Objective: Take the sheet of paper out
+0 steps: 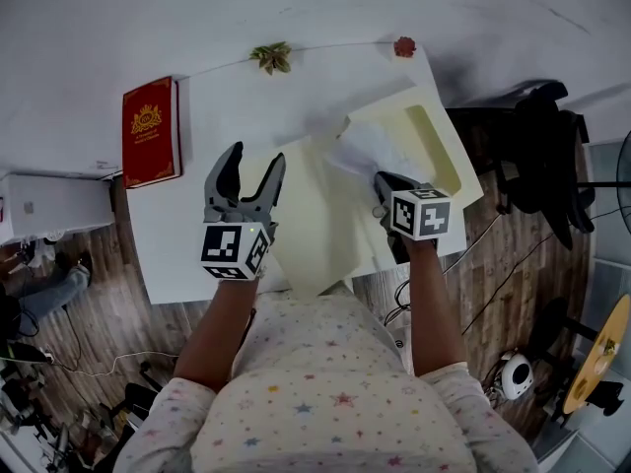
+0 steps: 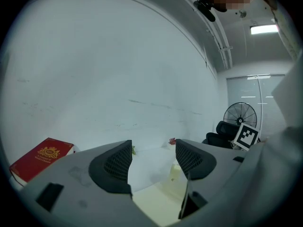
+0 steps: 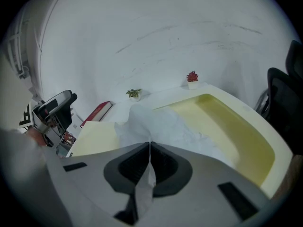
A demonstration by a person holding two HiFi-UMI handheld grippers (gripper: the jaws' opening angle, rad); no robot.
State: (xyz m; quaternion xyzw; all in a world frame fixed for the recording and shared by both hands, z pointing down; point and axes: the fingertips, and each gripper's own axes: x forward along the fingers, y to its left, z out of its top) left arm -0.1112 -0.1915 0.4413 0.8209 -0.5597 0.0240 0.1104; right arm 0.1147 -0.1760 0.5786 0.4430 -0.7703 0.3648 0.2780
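A crumpled white sheet of paper point(image 1: 367, 154) point(image 3: 163, 126) hangs over the near side of a pale yellow box point(image 1: 434, 141) point(image 3: 227, 126) on the white table point(image 1: 237, 97). My right gripper point(image 1: 380, 187) point(image 3: 149, 150) is shut on the paper's near edge, and a strip of it runs down between the jaws. The box's flat lid point(image 1: 311, 220) point(image 3: 97, 138) lies left of the box. My left gripper point(image 1: 253, 170) point(image 2: 154, 157) hovers open above the lid's left side, with nothing between its fingers.
A red book point(image 1: 150, 131) point(image 2: 40, 157) lies at the table's left side. A small green plant point(image 1: 272, 57) and a red one point(image 1: 404, 46) stand at the far edge by the wall. A black office chair point(image 1: 537, 156) and a fan point(image 2: 241, 115) are to the right.
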